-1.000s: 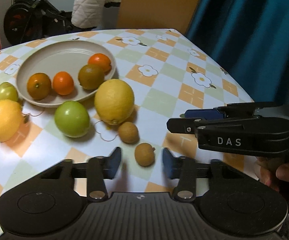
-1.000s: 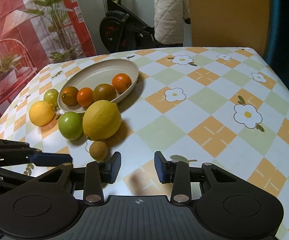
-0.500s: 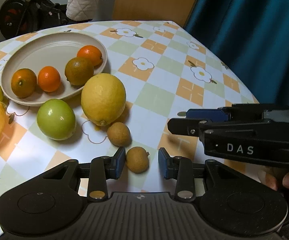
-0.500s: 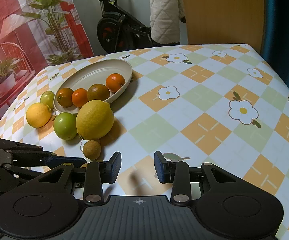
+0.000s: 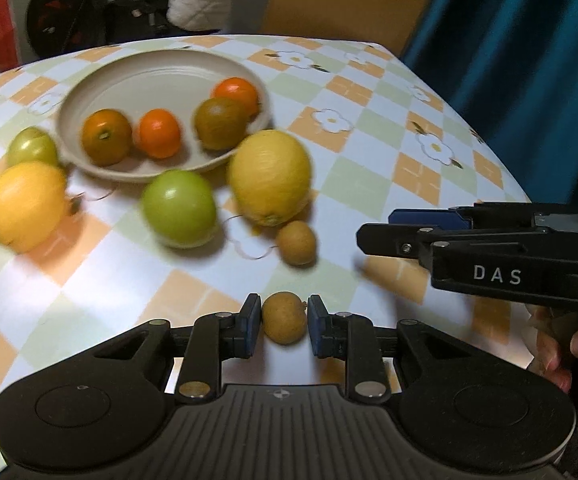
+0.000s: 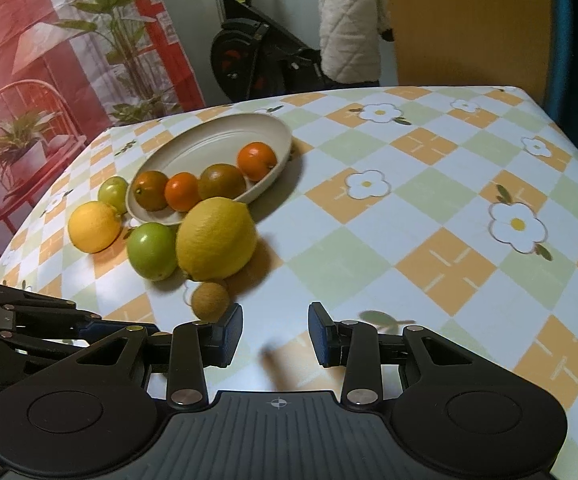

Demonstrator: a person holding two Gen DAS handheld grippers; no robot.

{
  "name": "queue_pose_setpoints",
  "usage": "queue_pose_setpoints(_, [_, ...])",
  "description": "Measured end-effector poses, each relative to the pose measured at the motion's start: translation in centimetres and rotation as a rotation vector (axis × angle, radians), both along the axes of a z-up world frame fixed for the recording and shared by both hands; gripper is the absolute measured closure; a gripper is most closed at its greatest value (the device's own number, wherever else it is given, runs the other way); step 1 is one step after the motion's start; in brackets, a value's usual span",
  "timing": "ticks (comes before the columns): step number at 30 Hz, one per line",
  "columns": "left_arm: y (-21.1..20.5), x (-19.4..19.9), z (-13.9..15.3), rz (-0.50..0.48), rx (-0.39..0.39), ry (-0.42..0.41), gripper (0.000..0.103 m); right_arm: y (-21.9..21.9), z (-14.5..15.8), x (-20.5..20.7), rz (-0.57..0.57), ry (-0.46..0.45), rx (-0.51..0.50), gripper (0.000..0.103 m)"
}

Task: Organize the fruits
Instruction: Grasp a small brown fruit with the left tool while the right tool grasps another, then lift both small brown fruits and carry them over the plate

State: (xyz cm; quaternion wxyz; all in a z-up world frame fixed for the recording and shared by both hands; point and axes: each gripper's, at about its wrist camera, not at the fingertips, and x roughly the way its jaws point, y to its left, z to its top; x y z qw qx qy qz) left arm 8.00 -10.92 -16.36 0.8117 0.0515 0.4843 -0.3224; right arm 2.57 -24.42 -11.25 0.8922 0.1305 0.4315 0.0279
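My left gripper (image 5: 283, 321) is shut on a small brown round fruit (image 5: 284, 326), its blue pads pressing both sides just above the tablecloth. A second small brown fruit (image 5: 297, 242) lies beyond it, beside a big yellow lemon (image 5: 269, 178) and a green fruit (image 5: 179, 208). The beige plate (image 5: 161, 76) behind them holds several oranges, some greenish. My right gripper (image 6: 275, 333) hovers low over the table, open with nothing between its fingers; the second brown fruit (image 6: 210, 300) sits just past its left finger.
A smaller yellow lemon (image 5: 25, 204) and a small green fruit (image 5: 32, 148) lie left of the plate. A hand (image 5: 561, 356) grips the right tool. Floral checked cloth (image 6: 429, 208) stretches to the right. An exercise bike (image 6: 257, 56) and a blue curtain (image 5: 529, 60) stand beyond the table edges.
My left gripper moved up around the nearer brown fruit and closed on it; its view is now blurred by motion. The right gripper has barely moved.
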Motion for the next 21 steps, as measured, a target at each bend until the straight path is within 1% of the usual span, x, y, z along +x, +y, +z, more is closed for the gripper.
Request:
queue_pose_setpoints(8, [3.5,1.0,0.4,0.118,-0.005,-0.007,0.076,2.6,-0.3,2.2,0.1,0.018,-0.012,0.069])
queue_pose_setpoints(14, [5.1,1.0,0.5,0.16,-0.009,-0.008,0.076,3.8,-0.5,3.6,0.134,0.036,-0.042,0.069])
queue_pose_setpoints(21, [5.8,1.0,0.7,0.176,-0.004,-0.024,0.076,4.6,-1.0,4.4,0.157,0.055,-0.06,0.069])
